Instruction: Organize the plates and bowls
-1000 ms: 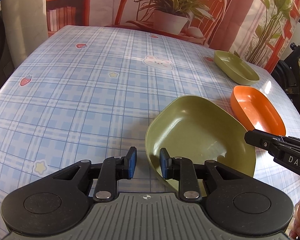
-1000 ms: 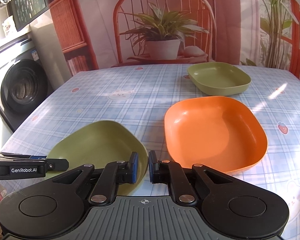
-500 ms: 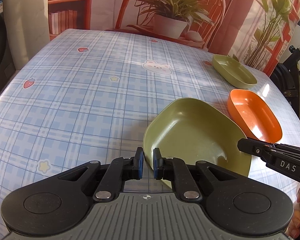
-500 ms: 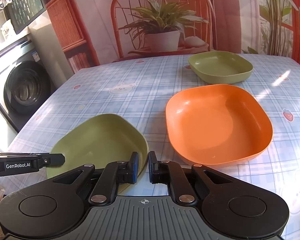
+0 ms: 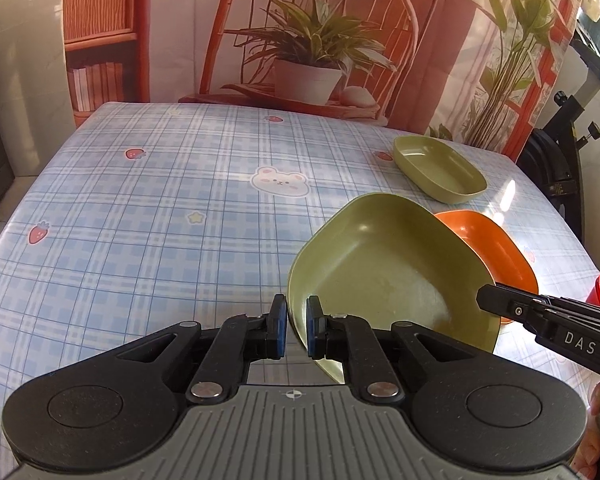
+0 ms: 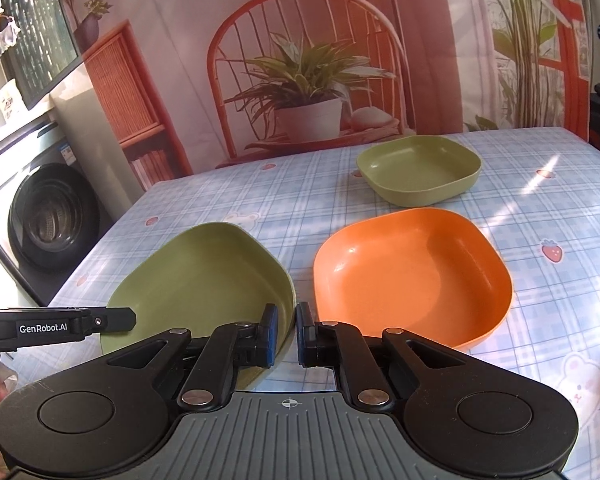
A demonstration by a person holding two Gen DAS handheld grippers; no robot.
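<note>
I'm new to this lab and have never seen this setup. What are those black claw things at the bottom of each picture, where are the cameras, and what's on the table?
Each black claw is a hand-held two-finger gripper; a person holds one in each hand, with no robot arm involved. A wide-angle camera sits on each gripper and looks forward along its fingers, so one picture is the left gripper's view and the other is the right's.

On the checked tablecloth are three dishes: a green plate, an orange dish and a green dish farther back.

The left gripper is shut on the green plate's rim, and the plate looks tilted up. The right gripper sits beside the same plate, fingers close together, but whether it pinches the rim is unclear.
</note>
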